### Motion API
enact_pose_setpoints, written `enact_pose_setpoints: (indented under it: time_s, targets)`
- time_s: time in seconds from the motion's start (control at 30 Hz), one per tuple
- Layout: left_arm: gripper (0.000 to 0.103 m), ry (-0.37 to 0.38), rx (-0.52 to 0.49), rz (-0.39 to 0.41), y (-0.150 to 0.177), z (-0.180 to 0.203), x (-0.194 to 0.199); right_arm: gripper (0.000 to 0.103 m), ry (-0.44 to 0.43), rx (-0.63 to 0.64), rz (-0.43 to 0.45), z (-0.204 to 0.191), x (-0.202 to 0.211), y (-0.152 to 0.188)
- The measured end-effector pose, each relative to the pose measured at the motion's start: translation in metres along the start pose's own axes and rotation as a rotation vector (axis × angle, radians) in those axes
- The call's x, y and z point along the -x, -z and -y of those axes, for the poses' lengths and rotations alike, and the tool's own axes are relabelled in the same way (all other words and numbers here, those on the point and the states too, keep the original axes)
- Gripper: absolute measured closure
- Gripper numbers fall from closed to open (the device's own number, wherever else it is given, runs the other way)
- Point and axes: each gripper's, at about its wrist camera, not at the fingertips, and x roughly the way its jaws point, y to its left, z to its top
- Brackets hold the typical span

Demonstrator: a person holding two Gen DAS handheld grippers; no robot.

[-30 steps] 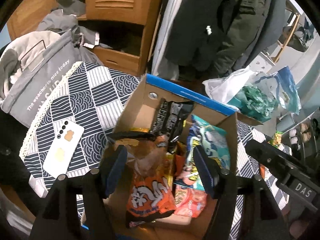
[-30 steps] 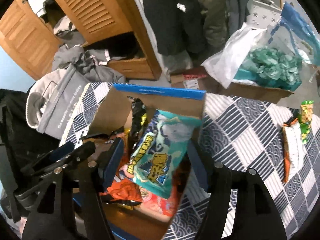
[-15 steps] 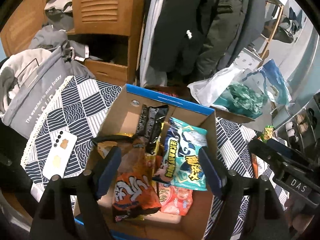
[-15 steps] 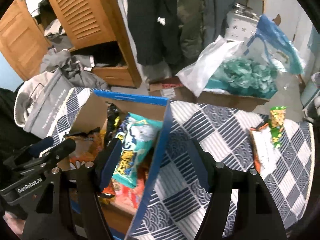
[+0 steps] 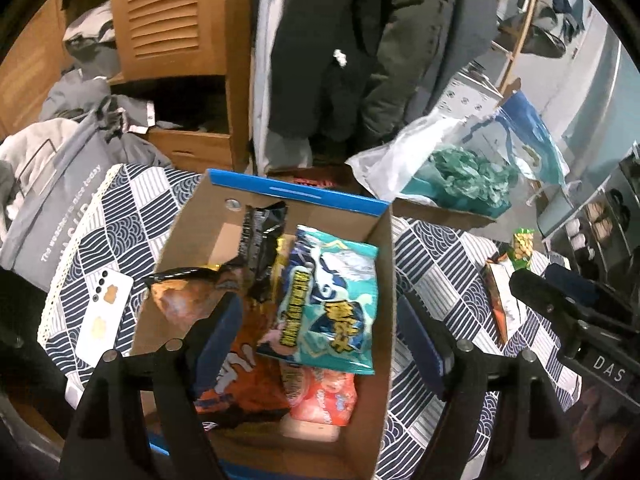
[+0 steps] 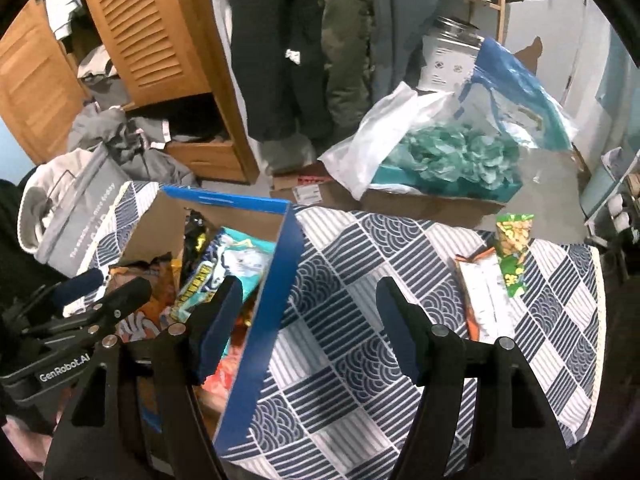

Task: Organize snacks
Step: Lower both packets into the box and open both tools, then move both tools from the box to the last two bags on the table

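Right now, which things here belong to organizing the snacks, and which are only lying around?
Job: cardboard box, teal snack bag, orange bag, green packet, white packet.
Lying about: phone, grey tote, plastic bag.

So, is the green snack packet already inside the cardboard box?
No, the green snack packet lies on the patterned tablecloth, well to the right of the cardboard box, beside a white and orange packet.

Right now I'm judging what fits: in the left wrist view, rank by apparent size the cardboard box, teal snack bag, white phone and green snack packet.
1. cardboard box
2. teal snack bag
3. white phone
4. green snack packet, though it lies farther away, so unsure
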Motion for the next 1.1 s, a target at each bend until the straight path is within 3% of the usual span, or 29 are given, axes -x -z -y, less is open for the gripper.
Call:
enact_pose_setpoints:
  time_s: [0.47,0.57,0.7,1.1]
  targets:
    - [0.022,0.025,-0.128,-0.039,0.003,0.082,-0.016,0.034,0.068,-0.077,-0.015,0.076,0.007,0.021]
    - [0.015,0.030,-0.162,-0.047,0.006,0.102,-0.020,0.034,0.084,-0.097,-0.016,0.098,0.008,0.028]
    - [0.015,0.026,-0.207,-0.054,0.011,0.126,-0.027,0.034,0.109,-0.116,-0.031,0.123,0.006,0.037]
    - [0.015,0.013,-0.256,-0.112,0.003,0.180,-0.059,0.034,0.157,-0.129,-0.081,0.180,-0.001,0.050]
